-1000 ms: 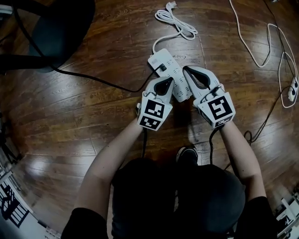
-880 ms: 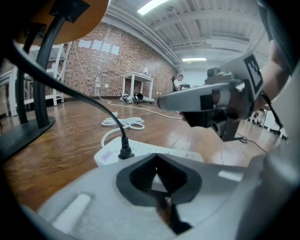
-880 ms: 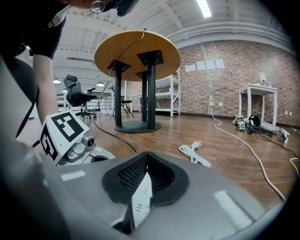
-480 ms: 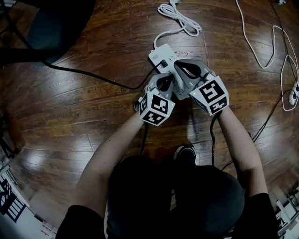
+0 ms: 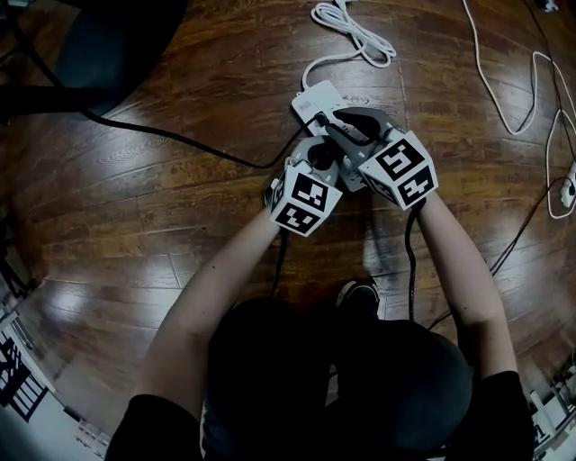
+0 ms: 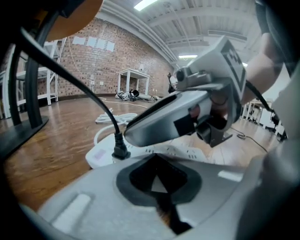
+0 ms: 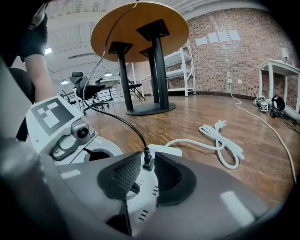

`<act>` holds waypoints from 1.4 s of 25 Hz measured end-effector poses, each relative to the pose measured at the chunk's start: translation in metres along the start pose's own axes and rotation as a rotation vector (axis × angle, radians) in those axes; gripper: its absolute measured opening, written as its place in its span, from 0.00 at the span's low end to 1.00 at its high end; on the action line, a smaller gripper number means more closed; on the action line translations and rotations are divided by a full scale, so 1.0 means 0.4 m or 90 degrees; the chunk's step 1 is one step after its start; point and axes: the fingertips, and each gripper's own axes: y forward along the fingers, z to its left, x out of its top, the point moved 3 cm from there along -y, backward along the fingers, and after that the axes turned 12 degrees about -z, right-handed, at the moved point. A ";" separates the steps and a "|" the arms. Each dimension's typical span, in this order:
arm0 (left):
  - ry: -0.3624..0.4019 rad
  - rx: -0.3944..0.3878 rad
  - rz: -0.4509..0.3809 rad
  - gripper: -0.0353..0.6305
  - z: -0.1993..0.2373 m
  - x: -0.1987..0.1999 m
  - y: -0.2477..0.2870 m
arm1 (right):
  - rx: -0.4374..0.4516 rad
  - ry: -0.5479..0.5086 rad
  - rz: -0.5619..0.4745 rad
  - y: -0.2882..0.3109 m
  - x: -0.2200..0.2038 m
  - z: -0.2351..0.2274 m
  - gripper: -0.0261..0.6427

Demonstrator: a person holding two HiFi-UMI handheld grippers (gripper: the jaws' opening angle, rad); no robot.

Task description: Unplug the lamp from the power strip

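Note:
A white power strip (image 5: 310, 97) lies on the wood floor, with a black plug (image 5: 317, 118) standing in its far end and a black cord (image 5: 180, 140) running off left. My right gripper (image 5: 328, 123) lies along the strip. Its jaws are opening, with the plug (image 7: 148, 163) between the dark pads and a small gap on each side. My left gripper (image 5: 316, 155) is shut and rests over the strip's near part, holding nothing. In the left gripper view the plug (image 6: 120, 151) stands just ahead, under the right gripper's finger (image 6: 164, 115).
A coiled white cord (image 5: 355, 27) lies beyond the strip. More white cables (image 5: 513, 90) run down the right side. A dark chair base (image 5: 99, 54) stands at the far left. A round pedestal table (image 7: 140, 28) rises behind. My shoe (image 5: 360, 293) is below the grippers.
Both grippers have moved forward along the strip. The right gripper swung left to the black plug, and its jaws went from shut to apart around it.

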 end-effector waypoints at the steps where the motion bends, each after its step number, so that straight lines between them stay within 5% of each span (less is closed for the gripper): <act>1: -0.002 -0.002 0.001 0.06 0.000 0.000 -0.001 | 0.006 0.003 0.009 0.010 -0.004 0.006 0.19; 9: -0.032 0.005 0.000 0.06 0.003 -0.002 -0.003 | -0.037 -0.039 0.053 0.075 0.000 0.012 0.17; 17: -0.044 -0.002 0.001 0.06 0.007 0.000 -0.003 | 0.002 -0.059 0.062 0.081 0.002 0.012 0.13; 28: -0.068 -0.014 -0.006 0.06 0.011 -0.001 0.000 | -0.019 -0.090 0.006 0.073 0.006 0.022 0.12; 32: -0.061 -0.016 -0.006 0.06 0.011 0.000 0.000 | -0.023 -0.068 -0.076 0.074 0.083 0.023 0.12; 35: -0.042 -0.019 0.002 0.06 0.009 -0.002 0.001 | -0.009 -0.100 -0.068 0.084 0.106 0.030 0.12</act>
